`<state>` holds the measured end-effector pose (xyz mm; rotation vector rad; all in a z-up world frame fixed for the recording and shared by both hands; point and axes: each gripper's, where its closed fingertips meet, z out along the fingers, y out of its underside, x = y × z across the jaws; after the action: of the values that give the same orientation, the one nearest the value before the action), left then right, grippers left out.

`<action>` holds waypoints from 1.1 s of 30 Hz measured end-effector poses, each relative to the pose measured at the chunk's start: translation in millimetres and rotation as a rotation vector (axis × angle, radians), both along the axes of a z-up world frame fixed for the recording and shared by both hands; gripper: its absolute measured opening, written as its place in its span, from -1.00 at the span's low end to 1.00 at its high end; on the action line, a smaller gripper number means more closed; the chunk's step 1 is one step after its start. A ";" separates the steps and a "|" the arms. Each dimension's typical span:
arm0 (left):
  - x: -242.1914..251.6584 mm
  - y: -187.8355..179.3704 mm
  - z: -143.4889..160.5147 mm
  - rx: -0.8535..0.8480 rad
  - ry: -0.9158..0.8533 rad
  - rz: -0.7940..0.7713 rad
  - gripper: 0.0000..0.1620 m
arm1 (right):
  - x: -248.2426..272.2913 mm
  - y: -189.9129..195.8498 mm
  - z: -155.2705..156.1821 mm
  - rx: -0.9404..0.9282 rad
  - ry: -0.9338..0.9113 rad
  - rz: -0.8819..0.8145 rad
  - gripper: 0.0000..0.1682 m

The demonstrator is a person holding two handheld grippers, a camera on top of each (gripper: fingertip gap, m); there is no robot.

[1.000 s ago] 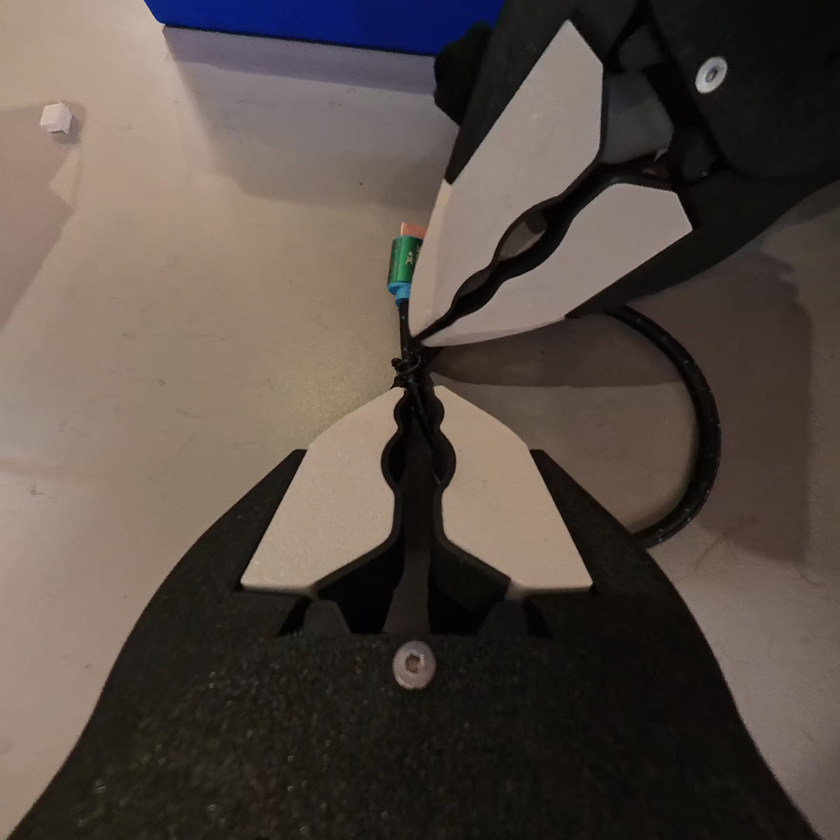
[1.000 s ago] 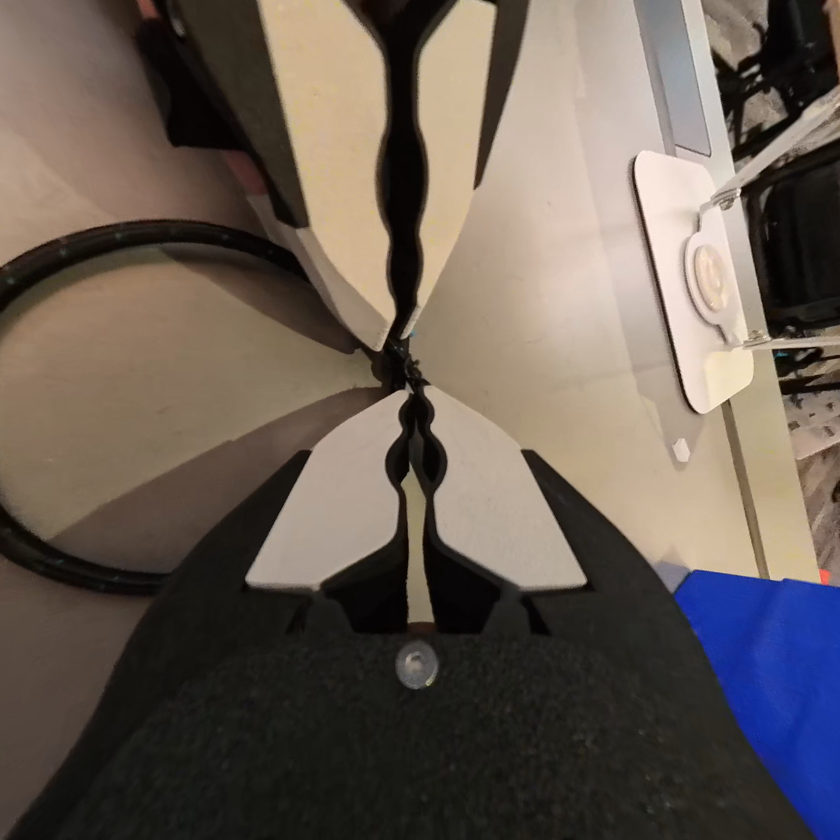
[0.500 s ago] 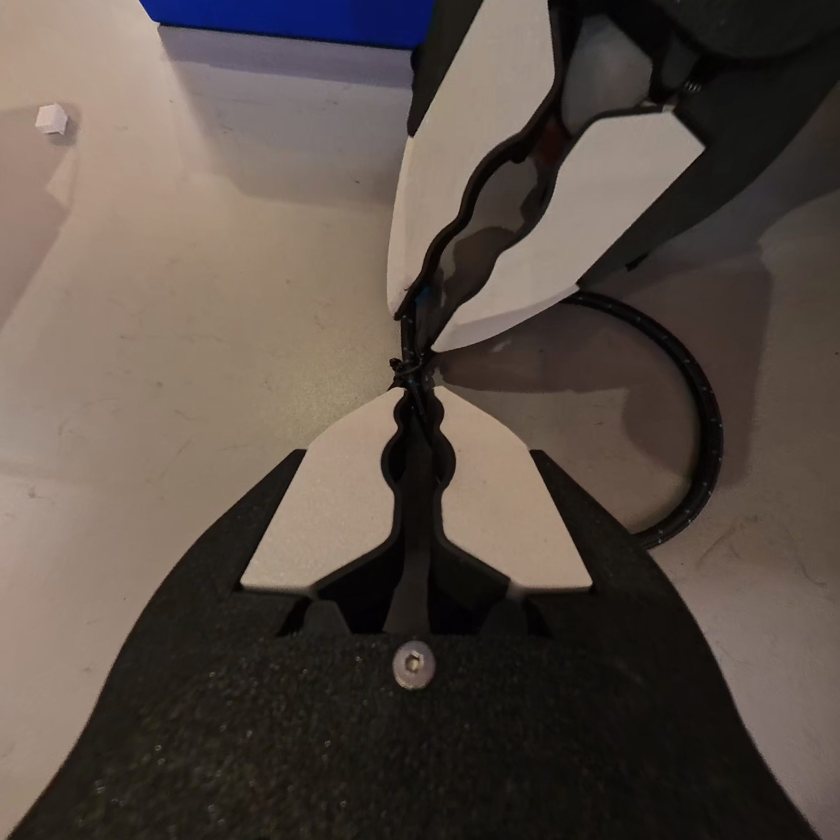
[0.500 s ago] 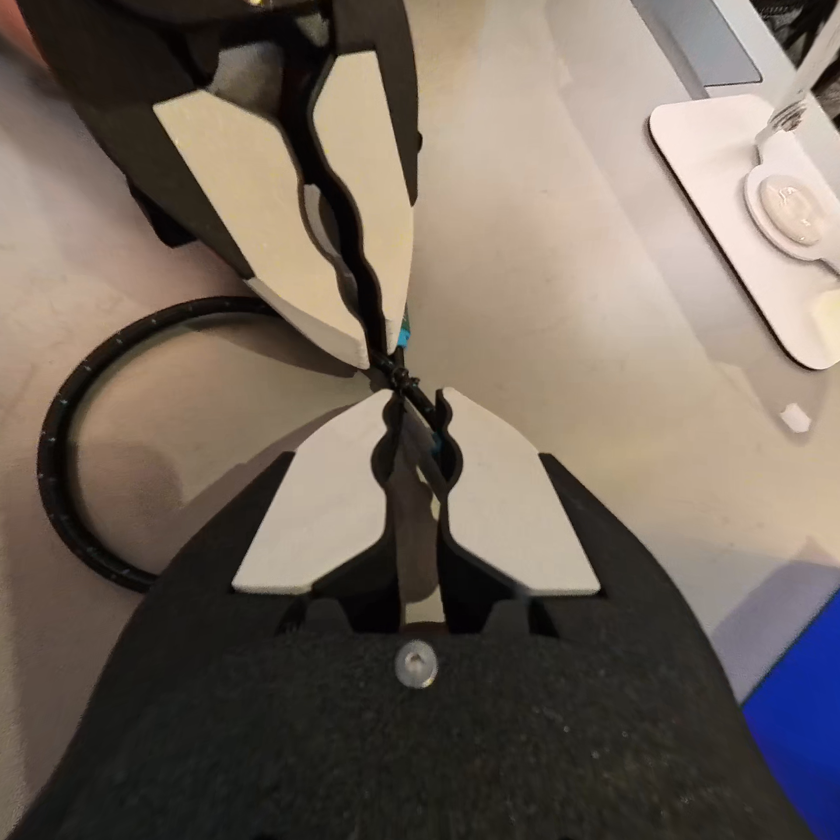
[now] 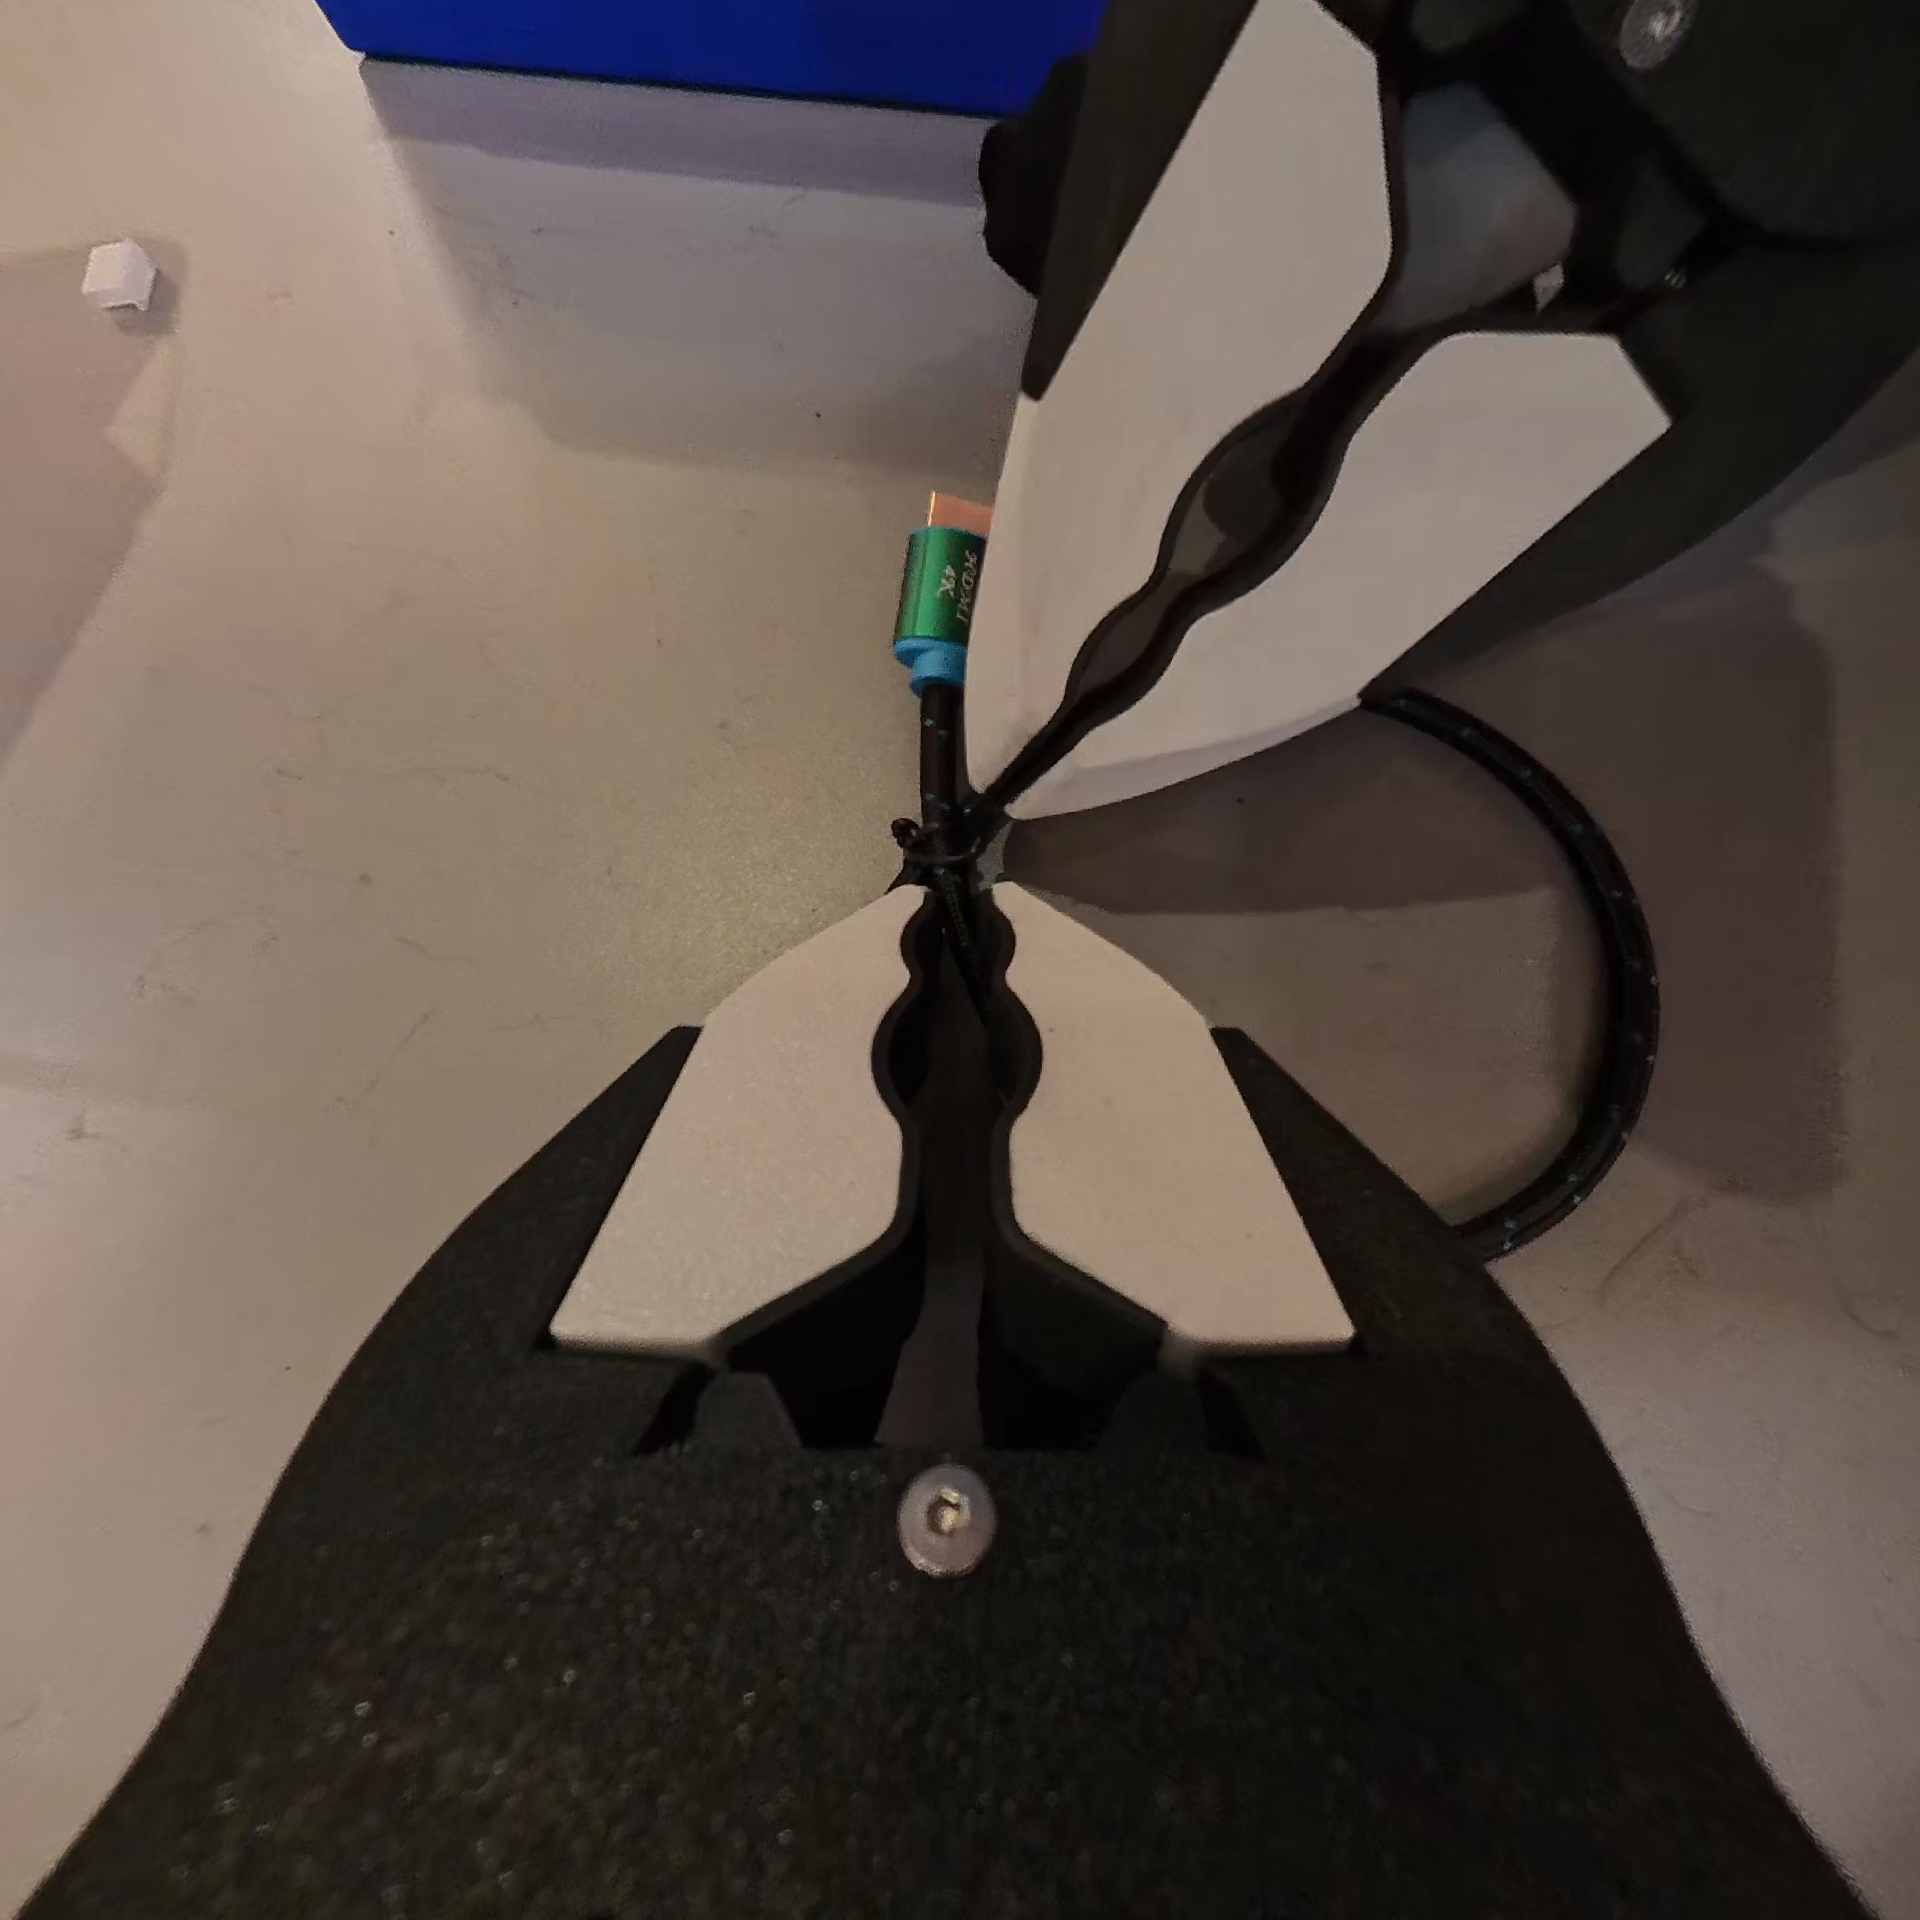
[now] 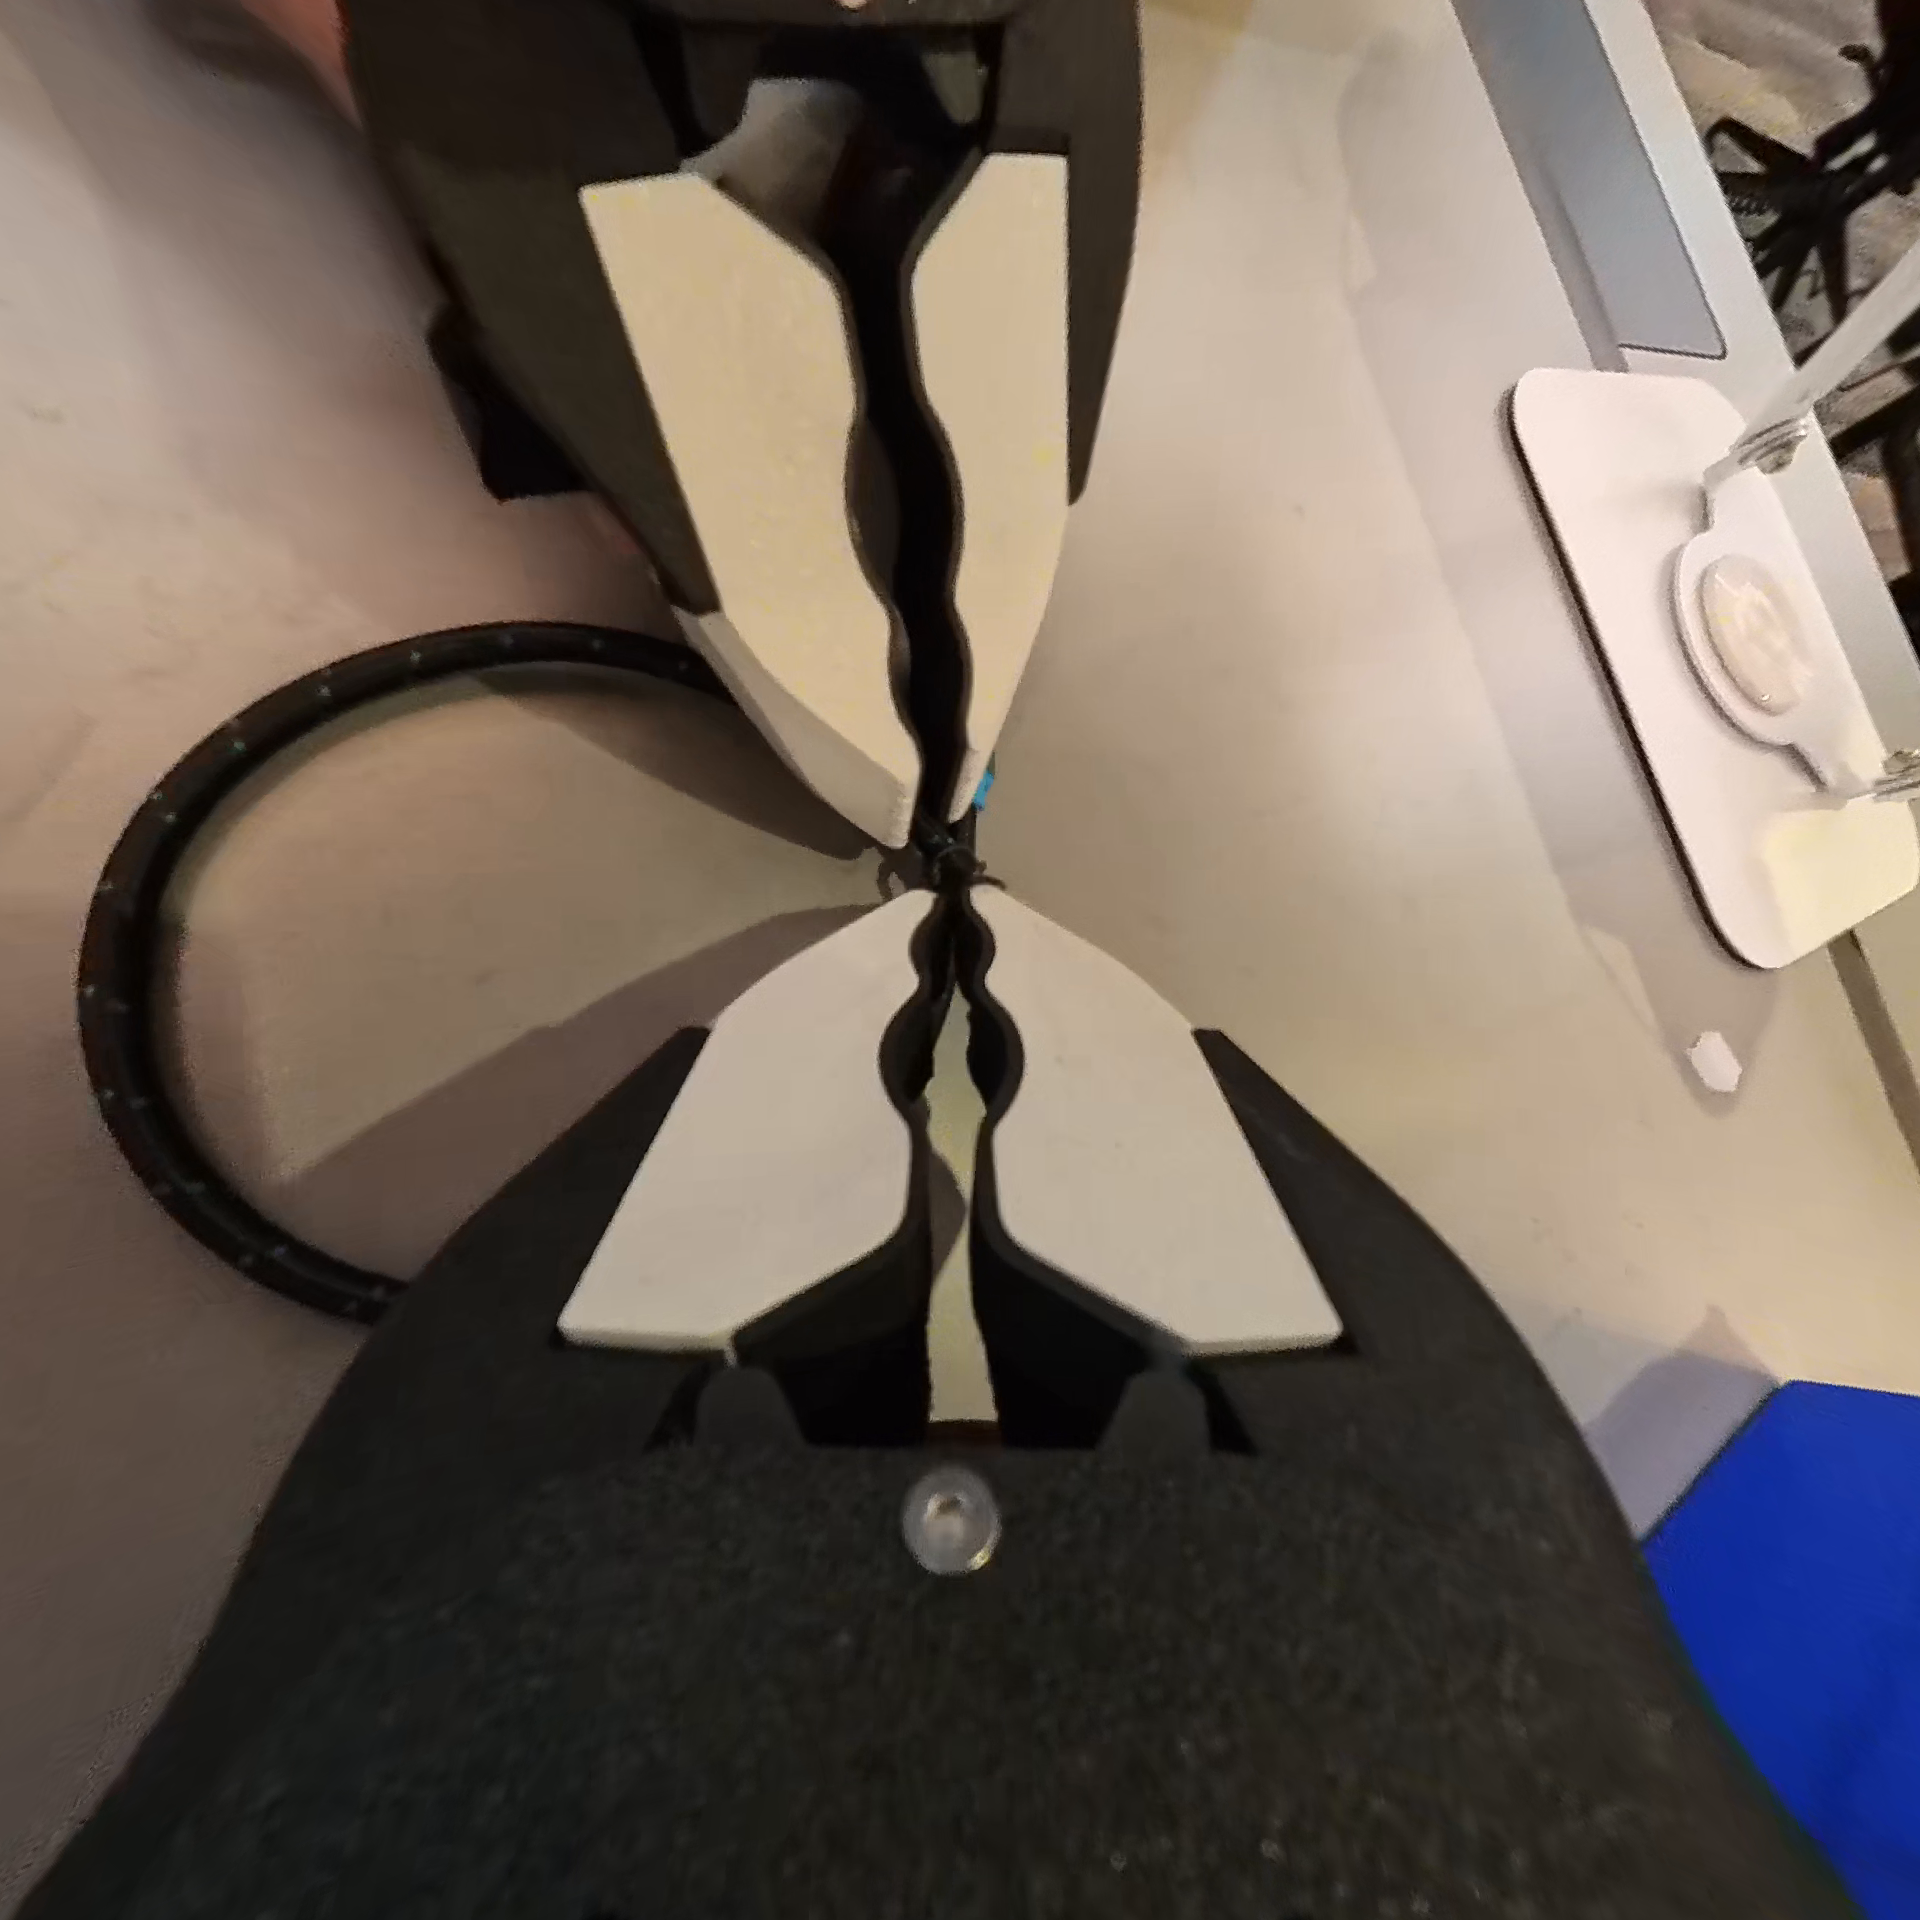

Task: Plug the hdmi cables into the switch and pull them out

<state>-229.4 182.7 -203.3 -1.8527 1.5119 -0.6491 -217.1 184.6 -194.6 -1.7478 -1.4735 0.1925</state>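
black braided hdmi cable (image 5: 940,764) at frame centre is pinched by both the left tool (image 5: 954,896) and right tool (image 6: 952,902), tips nearly touching around its tie (image 5: 928,840). the narrow grips could slip, or opposed pulling could strain its green plug (image 5: 935,592) hanging above the surface (image 5: 416,675); no switch is visible.

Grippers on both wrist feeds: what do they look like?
Both look alike. The left gripper and right gripper each have a rough black, speckled body widening toward the camera, two pale grey fingers with wavy black inner edges, and one silver screw at the centre.
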 end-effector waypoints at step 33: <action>1.2 -3.3 -1.7 0.007 0.014 -0.022 -0.91 | -0.4 -15.9 -9.2 -0.072 -0.015 0.042 -0.94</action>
<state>-228.2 179.5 -205.1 -1.8410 1.5429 -0.6413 -217.6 168.7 -203.8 -1.7800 -1.5315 0.2583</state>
